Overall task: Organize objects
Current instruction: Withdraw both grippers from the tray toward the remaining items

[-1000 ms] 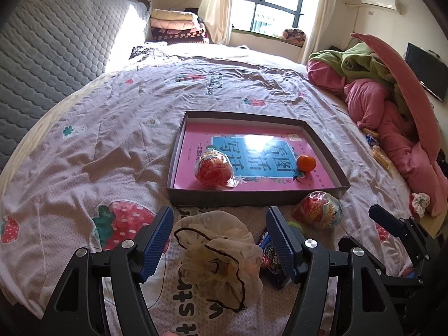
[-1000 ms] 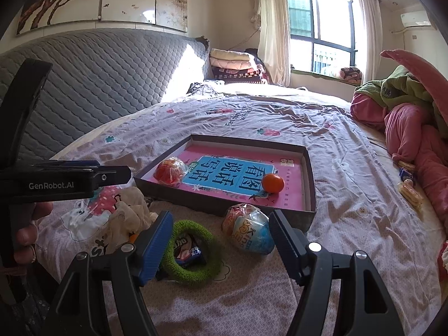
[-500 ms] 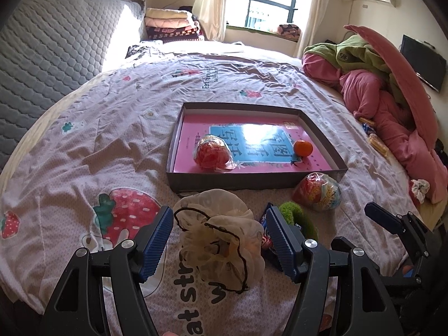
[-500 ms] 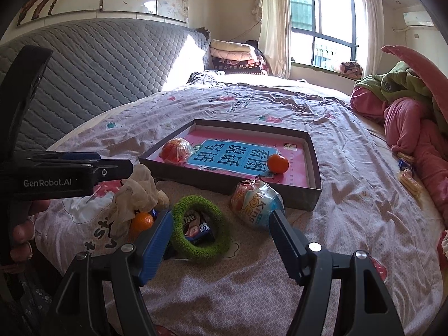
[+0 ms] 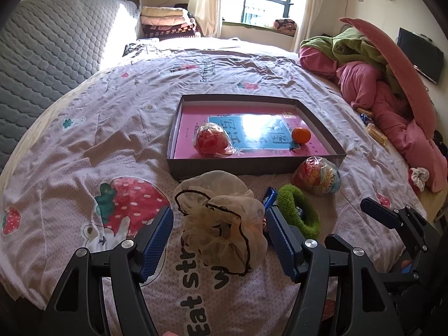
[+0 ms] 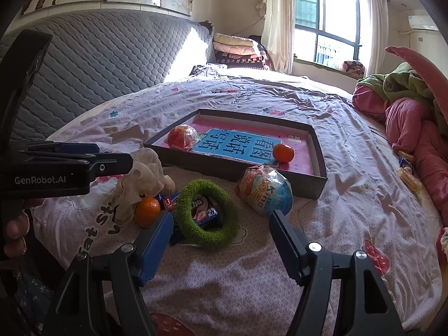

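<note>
The cream mesh pouch (image 5: 221, 224), on the bed just near the box (image 5: 252, 168), now sits between the left tool's (image 5: 218, 238) wide-open, empty jaws; it has closed in, so a grasp looks imminent. The right tool (image 6: 218, 240) gapes empty by the green ring (image 6: 208, 215).

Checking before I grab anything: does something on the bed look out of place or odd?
Nothing is spilled or damaged. One oddity: a snack packet sits inside the green knitted ring, and a second orange is half tucked under the cream scrunchie, both outside the box.
</note>
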A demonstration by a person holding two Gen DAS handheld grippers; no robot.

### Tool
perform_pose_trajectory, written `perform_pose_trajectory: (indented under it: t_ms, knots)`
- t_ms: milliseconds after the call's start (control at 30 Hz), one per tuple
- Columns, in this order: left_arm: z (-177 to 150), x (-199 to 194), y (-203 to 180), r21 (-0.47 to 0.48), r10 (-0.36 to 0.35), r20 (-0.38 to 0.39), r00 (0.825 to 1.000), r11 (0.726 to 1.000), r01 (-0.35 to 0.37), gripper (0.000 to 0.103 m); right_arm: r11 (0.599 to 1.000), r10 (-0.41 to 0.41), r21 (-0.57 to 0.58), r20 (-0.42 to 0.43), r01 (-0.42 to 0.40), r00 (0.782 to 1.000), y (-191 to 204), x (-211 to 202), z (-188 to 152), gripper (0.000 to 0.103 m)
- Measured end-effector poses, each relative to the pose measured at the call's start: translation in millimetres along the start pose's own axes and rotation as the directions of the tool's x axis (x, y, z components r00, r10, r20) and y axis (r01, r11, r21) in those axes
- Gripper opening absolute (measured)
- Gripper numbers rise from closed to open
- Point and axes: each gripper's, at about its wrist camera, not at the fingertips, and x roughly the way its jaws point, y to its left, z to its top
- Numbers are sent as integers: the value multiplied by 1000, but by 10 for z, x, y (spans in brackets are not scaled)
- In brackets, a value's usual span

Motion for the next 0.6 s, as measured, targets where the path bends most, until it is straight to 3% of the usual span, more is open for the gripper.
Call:
perform_pose_trajectory:
  t_ms: [600]
  knots:
    - [-229,72,-46,26,-13,-48,999,1000,14,70,999,-22,-48,-49,20,999,142,45,-155,71]
